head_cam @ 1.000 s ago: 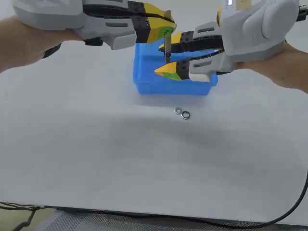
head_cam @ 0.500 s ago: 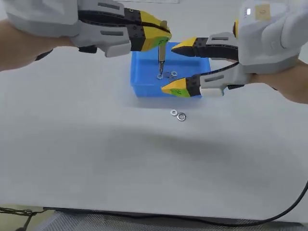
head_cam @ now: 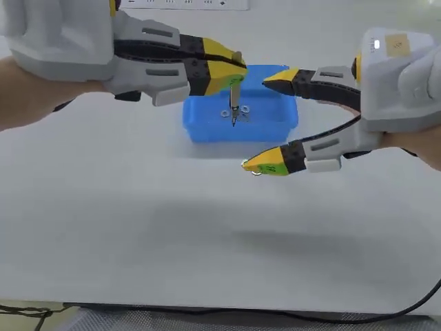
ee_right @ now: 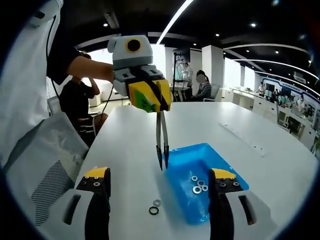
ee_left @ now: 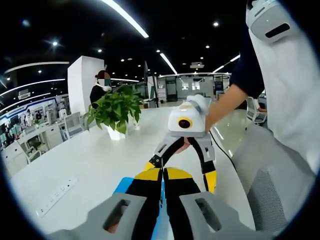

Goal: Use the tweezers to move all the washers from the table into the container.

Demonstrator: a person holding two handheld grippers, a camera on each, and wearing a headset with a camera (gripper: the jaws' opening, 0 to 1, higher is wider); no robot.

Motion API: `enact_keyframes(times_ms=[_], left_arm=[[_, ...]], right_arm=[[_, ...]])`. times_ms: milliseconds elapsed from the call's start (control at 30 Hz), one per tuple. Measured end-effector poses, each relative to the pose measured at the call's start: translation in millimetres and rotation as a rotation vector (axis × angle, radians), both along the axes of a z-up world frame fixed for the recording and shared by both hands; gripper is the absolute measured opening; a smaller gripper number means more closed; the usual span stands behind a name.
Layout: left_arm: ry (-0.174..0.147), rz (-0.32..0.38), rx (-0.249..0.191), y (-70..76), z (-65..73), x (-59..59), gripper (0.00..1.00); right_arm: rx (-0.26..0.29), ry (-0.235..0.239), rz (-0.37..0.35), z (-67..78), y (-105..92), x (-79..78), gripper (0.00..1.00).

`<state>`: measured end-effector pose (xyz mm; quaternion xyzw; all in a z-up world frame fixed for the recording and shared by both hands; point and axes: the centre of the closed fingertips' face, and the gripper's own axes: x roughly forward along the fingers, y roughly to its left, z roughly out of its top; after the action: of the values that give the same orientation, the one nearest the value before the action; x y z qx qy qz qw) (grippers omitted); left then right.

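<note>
The left gripper (head_cam: 231, 65) pinches tweezers (ee_right: 161, 135) over the blue container (head_cam: 207, 131) holding several washers (ee_right: 197, 185); the right gripper (head_cam: 265, 121) gapes; two washers (ee_right: 154, 207) wait on the desk (ee_right: 125, 150).

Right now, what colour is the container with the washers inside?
Blue. The container shows best in the right gripper view.

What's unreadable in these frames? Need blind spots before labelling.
1. Table washers, head view: mostly hidden under the right gripper's lower jaw.
2. Tweezers: too small in head and right gripper views to tell whether the tips grip a washer.
3. Container washers: tiny and bunched, count unclear.
4. Left gripper view: the left gripper's jaws hide the tweezers' tips and most of the container.
</note>
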<state>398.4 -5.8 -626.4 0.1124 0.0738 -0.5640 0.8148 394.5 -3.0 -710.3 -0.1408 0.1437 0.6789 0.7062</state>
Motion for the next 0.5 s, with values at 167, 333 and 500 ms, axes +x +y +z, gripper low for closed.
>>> enact_keyframes(times_ms=[167, 333, 500], left_arm=[[0.010, -0.006, -0.016, -7.7, -5.8, -6.4, 0.05], [0.016, 0.006, -0.043, -15.3, -9.2, -8.2, 0.05], [0.036, 0.012, -0.045, -16.3, -17.5, -12.1, 0.05]], right_arm=[[0.010, 0.003, -0.019, 1.9, -7.0, -5.2, 0.89], [-0.008, 0.021, -0.022, -3.7, -13.6, -10.0, 0.97], [-0.030, 0.035, -0.003, -9.3, -20.9, -24.8, 1.00]])
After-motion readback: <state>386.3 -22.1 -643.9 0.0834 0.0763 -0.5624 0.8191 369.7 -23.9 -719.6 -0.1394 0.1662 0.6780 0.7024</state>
